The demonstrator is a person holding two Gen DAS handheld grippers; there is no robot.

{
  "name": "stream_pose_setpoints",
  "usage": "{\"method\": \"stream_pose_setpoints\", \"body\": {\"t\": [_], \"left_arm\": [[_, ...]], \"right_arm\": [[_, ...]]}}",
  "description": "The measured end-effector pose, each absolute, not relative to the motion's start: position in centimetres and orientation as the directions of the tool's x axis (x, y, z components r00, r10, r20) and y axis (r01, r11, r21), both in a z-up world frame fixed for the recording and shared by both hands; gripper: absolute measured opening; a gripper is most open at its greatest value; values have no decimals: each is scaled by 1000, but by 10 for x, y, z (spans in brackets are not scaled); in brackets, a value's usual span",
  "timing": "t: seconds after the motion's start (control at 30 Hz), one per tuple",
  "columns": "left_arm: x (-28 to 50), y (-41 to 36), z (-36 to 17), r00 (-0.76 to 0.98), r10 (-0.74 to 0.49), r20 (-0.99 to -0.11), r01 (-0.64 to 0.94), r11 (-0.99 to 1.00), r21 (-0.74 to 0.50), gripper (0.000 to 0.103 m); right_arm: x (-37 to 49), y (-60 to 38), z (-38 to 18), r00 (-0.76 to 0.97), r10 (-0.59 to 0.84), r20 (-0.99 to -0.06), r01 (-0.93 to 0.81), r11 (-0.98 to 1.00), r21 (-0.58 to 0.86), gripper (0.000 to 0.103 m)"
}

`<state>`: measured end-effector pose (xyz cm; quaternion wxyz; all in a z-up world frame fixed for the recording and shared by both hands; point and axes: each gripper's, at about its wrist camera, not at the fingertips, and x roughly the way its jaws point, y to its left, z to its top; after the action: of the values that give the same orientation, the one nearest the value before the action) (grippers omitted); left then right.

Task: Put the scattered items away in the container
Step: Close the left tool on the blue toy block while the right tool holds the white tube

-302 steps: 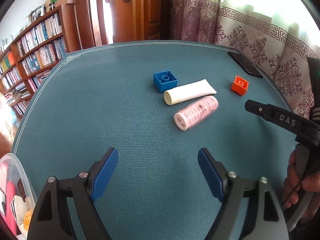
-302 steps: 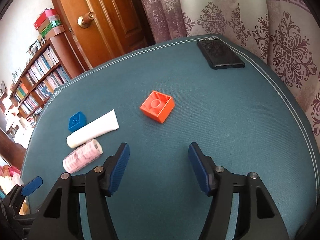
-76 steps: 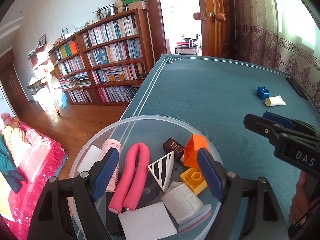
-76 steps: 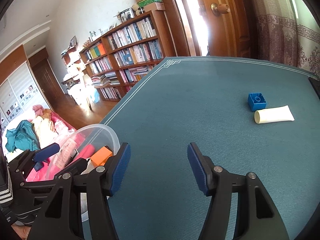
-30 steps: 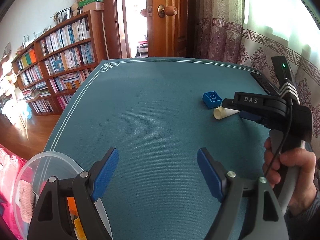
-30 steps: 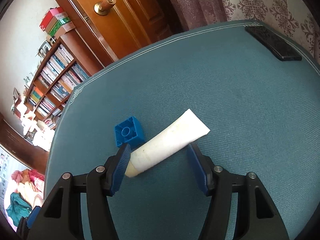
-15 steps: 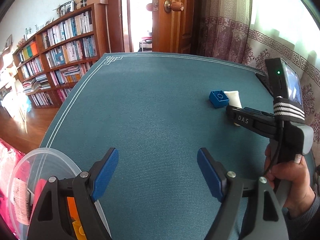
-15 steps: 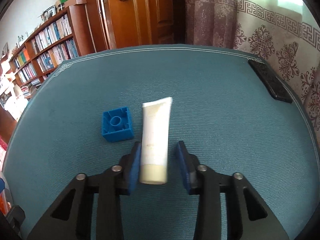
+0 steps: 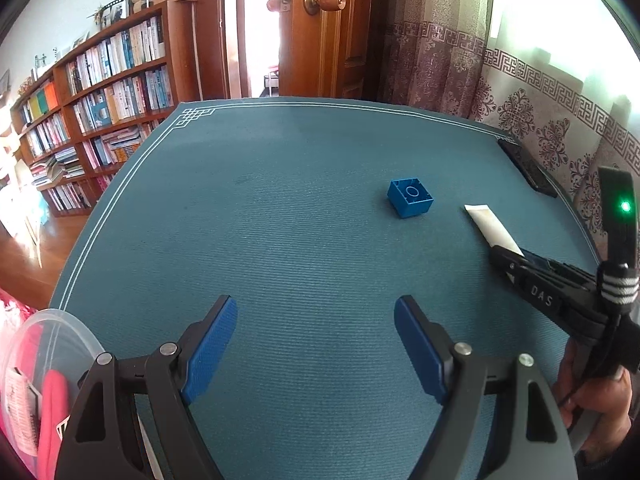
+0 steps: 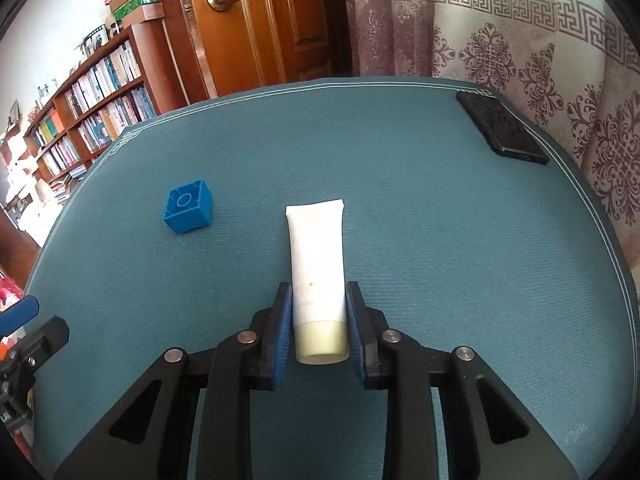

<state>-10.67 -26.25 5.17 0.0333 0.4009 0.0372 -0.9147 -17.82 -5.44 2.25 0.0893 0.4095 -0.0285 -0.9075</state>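
Between right tongs (image 10: pixel 318 320) — white tube (image 10: pixel 317 252).

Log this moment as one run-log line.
right gripper: shut on white tube | left gripper: open, holding nothing | blue block: on table | container: near left

The tabletop (image 10: pixel 440 240) wears a teal ribbed cloth, matt and finely corded. The tube (image 10: pixel 317 256) is smooth off-white plastic with a soft sheen; the brick (image 10: pixel 188 212) is glossy blue plastic. Each claw (image 10: pixel 318 320) (image 9: pixel 316 344) is matt black plastic with metal rivets and blue pads (image 9: pixel 208 344) — finely ridged. The tub (image 9: pixel 52 336) is clear plastic, the door (image 10: pixel 260 20) varnished wood, the phone (image 10: pixel 502 128) glossy black.
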Motion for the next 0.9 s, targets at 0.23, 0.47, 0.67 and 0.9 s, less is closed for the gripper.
{"method": "stream_pose_setpoints", "body": {"t": [0.23,0.47,0.67,0.9], "left_arm": [[-136,-234,48,-658,-10,-753,55,-998,-35,84],[-173,-213,46,-657,-13,-754,55,-998,-30,84],[-202,-204,39,-647,-28,-762,68,-997,-21,84],[-226,-200,26,-628,-58,-776,90,-996,1,84]], "right_arm": [[-161,-34,21,-666,-203,-718,134,-979,152,28],[-159,-33,19,-669,-219,-710,135,-976,174,28],[-160,-30,18,-668,-236,-706,136,-971,196,28],[-159,-31,18,-669,-235,-705,135,-971,196,28]]}}
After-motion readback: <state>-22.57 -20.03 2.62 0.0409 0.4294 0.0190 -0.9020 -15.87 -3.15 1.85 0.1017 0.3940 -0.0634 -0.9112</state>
